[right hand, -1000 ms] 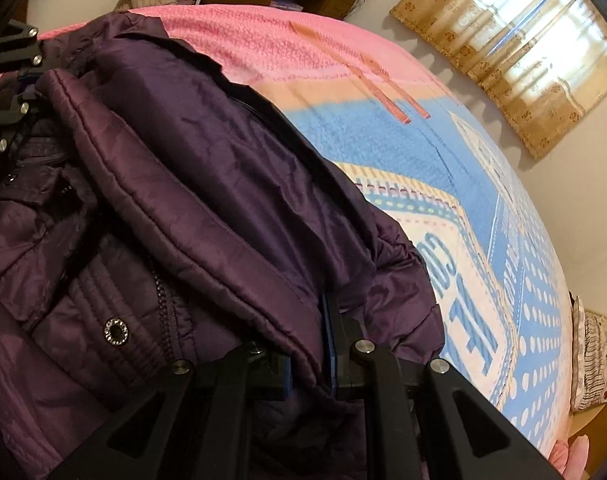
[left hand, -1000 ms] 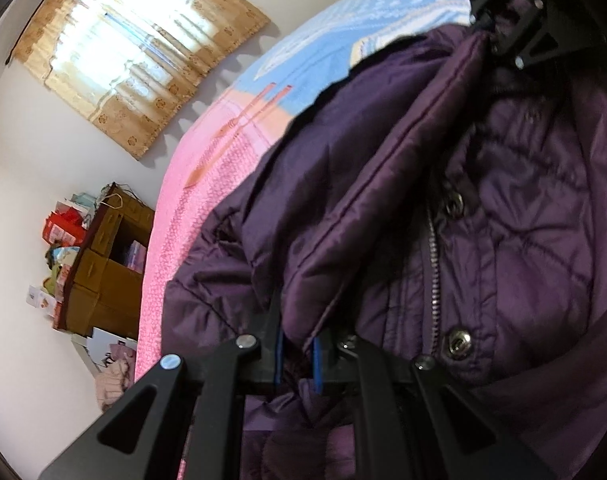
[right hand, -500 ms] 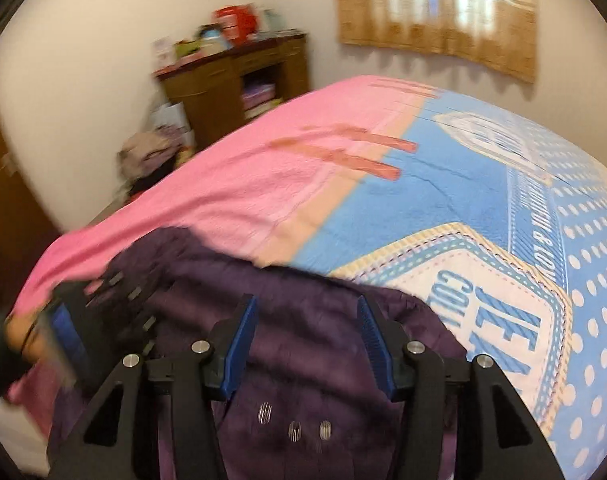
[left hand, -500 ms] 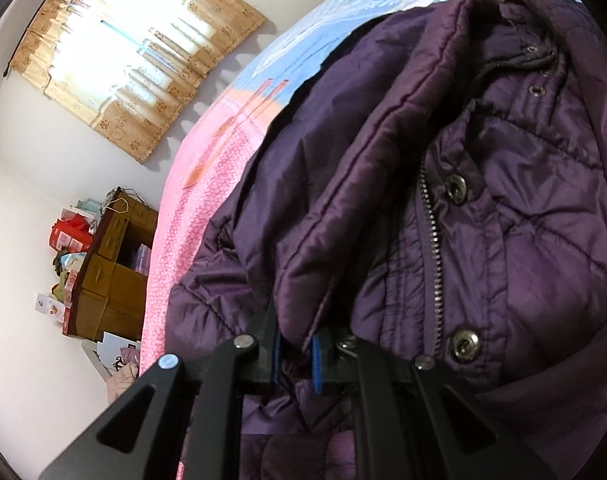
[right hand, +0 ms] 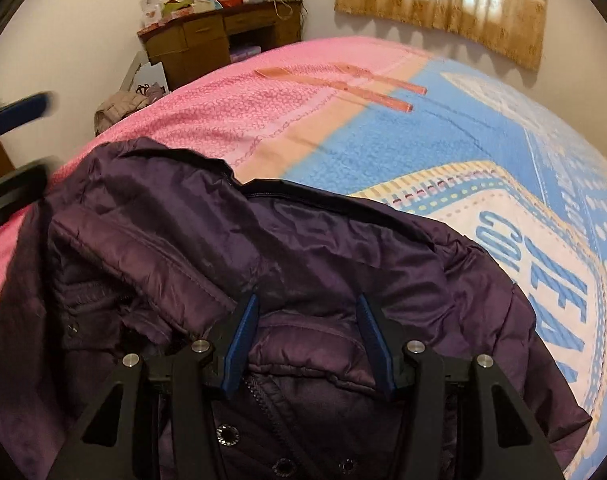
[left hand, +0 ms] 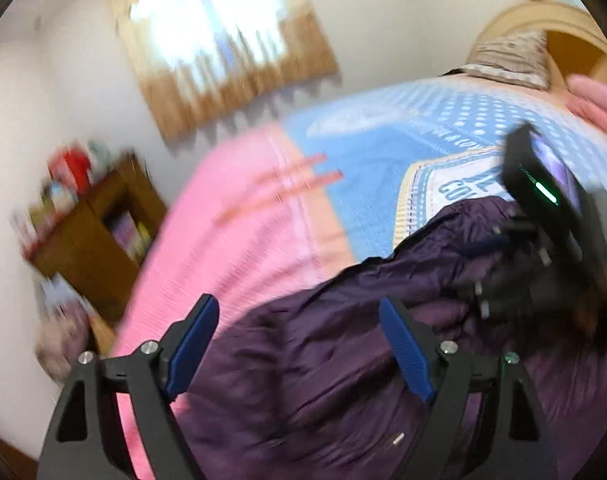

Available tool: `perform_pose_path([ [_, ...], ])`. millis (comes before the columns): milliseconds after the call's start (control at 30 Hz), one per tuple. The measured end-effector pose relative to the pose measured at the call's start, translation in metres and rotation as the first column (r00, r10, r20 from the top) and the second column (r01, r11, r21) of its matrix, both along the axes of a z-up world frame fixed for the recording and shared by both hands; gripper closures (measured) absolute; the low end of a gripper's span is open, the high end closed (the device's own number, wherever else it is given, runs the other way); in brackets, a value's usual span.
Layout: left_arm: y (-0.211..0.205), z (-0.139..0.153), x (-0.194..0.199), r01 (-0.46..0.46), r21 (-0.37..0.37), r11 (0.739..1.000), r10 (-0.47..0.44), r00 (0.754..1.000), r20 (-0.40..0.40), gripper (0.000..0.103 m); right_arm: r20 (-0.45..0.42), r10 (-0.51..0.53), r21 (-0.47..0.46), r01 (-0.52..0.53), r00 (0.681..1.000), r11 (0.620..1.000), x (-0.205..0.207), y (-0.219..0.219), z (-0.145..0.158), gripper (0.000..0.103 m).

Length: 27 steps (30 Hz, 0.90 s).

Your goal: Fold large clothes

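Observation:
A dark purple padded jacket lies bunched on the bed, with its zipper and snap buttons showing near the bottom of the right wrist view. It also shows in the blurred left wrist view. My left gripper is open wide and empty above the jacket. My right gripper is open and empty, its blue pads just over the jacket's collar area. The right gripper's body shows at the right of the left wrist view. A blurred blue pad of the left gripper shows at the left edge of the right wrist view.
The bed has a pink and blue printed blanket. A brown wooden desk with clutter on top stands by the far wall. A curtained window is behind. A heap of clothes lies on the floor. A pillow lies at the headboard.
Both grippers have let go of the jacket and opened. The left one opened last and swung up fast, blurring its view. The jacket has dropped onto the bed.

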State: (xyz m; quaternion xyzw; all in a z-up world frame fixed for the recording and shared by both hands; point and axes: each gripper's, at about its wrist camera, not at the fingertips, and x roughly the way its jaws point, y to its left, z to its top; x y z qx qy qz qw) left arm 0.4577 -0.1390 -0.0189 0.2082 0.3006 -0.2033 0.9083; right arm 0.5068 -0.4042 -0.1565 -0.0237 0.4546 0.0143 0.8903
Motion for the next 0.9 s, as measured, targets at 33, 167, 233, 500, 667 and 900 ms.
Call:
perform_pose_path([
  [33,-0.006,-0.008,0.009,-0.03,0.014,0.999,0.03,0.999,-0.014,0.017,0.012,-0.003,0.015,0.003,1.0,1.0,0.0,-0.003,0.0,0.05],
  [167,-0.017,-0.066,0.039,-0.135,0.135,0.982,0.148,0.984,-0.095,0.017,0.073,-0.027,0.136,0.017,0.997,0.991,-0.008,-0.019,0.0,0.05],
  [233,-0.01,-0.083,0.039,-0.152,0.111,0.982,0.164,0.98,-0.11,0.01,0.105,-0.041,0.189,0.021,0.994,0.982,-0.012,-0.026,0.003,0.05],
  [500,-0.007,-0.092,0.036,-0.19,0.069,0.979,0.196,0.977,-0.083,0.007,0.048,-0.078,0.114,0.072,0.996,0.991,0.005,-0.023,-0.007,0.05],
  [667,-0.002,-0.092,0.039,-0.197,0.061,0.979,0.202,0.974,-0.099,0.005,0.038,-0.077,0.028,0.076,0.996,0.997,0.007,-0.011,-0.009,0.05],
  [900,-0.001,-0.093,0.038,-0.197,0.061,0.979,0.202,0.974,-0.098,0.004,0.031,-0.079,-0.001,0.079,0.996,0.997,0.008,-0.009,-0.012,0.05],
])
